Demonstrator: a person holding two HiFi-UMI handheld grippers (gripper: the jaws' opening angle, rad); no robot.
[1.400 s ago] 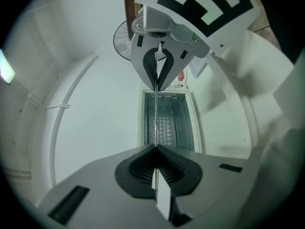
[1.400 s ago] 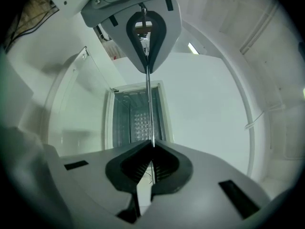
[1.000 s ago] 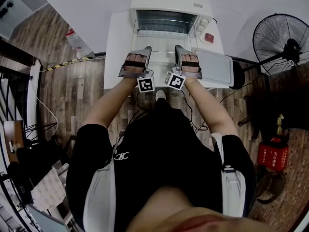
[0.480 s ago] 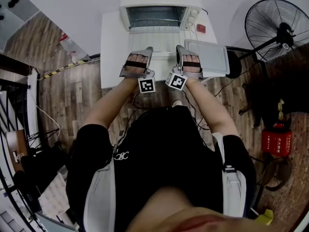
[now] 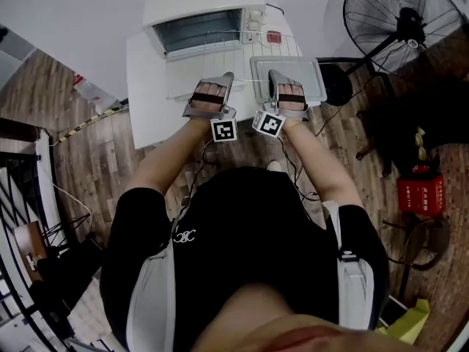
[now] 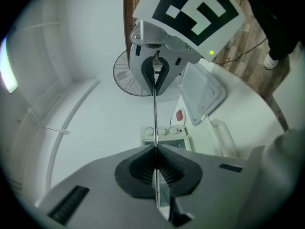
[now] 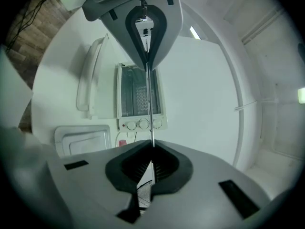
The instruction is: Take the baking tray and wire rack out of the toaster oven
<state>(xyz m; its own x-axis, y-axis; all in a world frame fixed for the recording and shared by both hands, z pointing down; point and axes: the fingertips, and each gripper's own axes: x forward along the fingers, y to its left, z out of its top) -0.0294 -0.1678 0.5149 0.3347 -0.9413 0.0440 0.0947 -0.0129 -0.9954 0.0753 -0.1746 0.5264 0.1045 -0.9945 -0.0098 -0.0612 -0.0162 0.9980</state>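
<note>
A thin wire rack [image 5: 246, 81] hangs level between my two grippers, in front of the white toaster oven [image 5: 199, 15]. My left gripper [image 5: 223, 76] is shut on the rack's left side, and its rod [image 6: 155, 113] runs straight from my jaws to the other gripper. On the rack's right side my right gripper [image 5: 273, 74] is shut, with the rod [image 7: 150, 109] pinched between the pads. The grey baking tray [image 5: 311, 79] lies on the white table [image 5: 143, 86], right of the oven and partly under my right gripper. The oven [image 7: 138, 95] stands with its door down.
A black standing fan [image 5: 396, 17] is at the table's right, with cables on the wooden floor [image 5: 95, 160] beside it. A red box [image 5: 419, 195] sits on the floor at the right. The oven's knobs [image 7: 142, 124] face me.
Both grippers have carried the rack back from the oven and to the right. The right one now hangs over the baking tray. Both stay shut.
</note>
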